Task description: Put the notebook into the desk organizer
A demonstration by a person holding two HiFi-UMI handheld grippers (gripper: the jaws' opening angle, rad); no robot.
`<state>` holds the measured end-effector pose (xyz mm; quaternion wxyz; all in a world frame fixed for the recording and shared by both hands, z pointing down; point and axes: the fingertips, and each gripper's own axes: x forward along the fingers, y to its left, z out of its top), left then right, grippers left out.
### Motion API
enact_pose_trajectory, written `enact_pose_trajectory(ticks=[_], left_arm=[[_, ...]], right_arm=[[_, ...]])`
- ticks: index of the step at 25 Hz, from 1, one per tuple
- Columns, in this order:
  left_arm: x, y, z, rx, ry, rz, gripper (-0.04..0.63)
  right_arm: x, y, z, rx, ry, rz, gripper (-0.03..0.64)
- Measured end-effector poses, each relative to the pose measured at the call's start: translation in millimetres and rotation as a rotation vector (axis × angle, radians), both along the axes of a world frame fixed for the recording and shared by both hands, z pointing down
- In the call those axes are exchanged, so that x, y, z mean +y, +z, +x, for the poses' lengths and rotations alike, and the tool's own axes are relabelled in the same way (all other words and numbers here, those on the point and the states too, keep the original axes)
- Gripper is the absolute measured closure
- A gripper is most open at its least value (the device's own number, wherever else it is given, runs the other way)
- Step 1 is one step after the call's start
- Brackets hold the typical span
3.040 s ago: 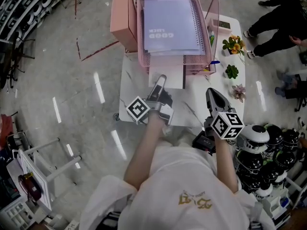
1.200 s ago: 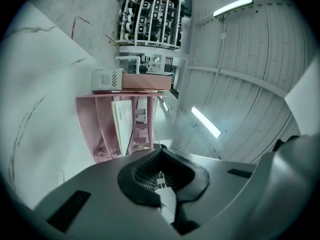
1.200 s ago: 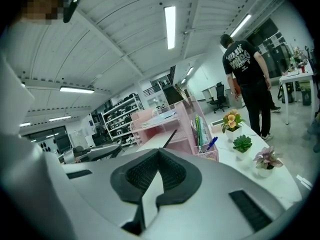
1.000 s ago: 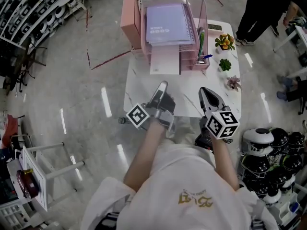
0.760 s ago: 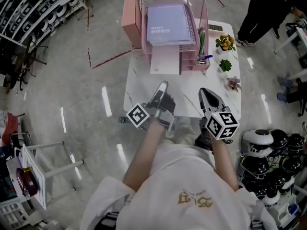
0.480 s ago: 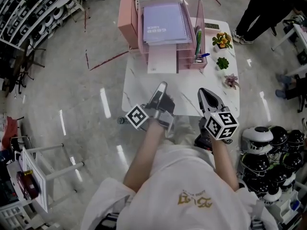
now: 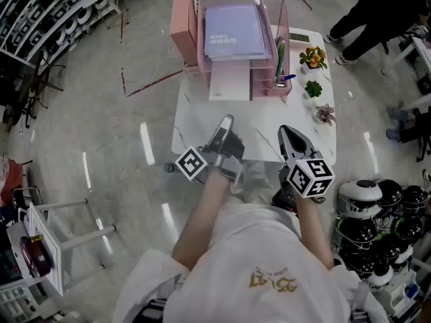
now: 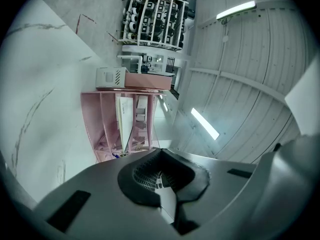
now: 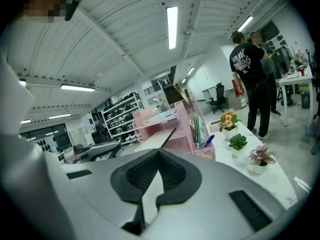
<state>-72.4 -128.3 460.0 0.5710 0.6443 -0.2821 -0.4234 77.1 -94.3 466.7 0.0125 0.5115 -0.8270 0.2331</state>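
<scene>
While the notebook (image 7: pixel 234 36) is lying on the top tray of the desk organizer (image 7: pixel 183 25) — well ahead of both grippers' fingertips — the placing is looking done. The left gripper (image 7: pixel 226 120) and right gripper (image 7: pixel 287 132) are hovering, jaws pressed together on nothing, likely needing only to withdraw.

Left gripper (image 7: pixel 227 120), right gripper (image 7: pixel 283 131): both closed, empty.

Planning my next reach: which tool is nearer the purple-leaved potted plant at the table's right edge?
Right. The right tool is just left of the plant; the left tool lies much farther left.
</scene>
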Motion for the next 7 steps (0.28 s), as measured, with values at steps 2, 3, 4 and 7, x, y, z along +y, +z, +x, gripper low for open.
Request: enact_pose_trajectory(ticks=[2, 3, 4, 7], left_arm=[[2.2, -1.0, -0.1, -0.004, 0.002, 0.001, 0.577], [3.1, -1.7, -0.2, -0.005, 0.002, 0.002, 0.577], [3.8, -2.5, -0.2, -0.005, 0.001, 0.003, 0.578], [5.9, -3.3, -0.6, -0.001, -0.006, 0.003, 0.577]], right_arm=[[2.1, -1.9, 0.4, -0.004, 0.002, 0.001, 0.607], [2.7, -2.9, 0.5, -0.005, 0.003, 0.002, 0.607], [3.1, -3.8, 0.5, -0.007, 0.002, 0.003, 0.607], [4.0, -6.1, -0.2, -0.008, -0.002, 0.006, 0.607]])
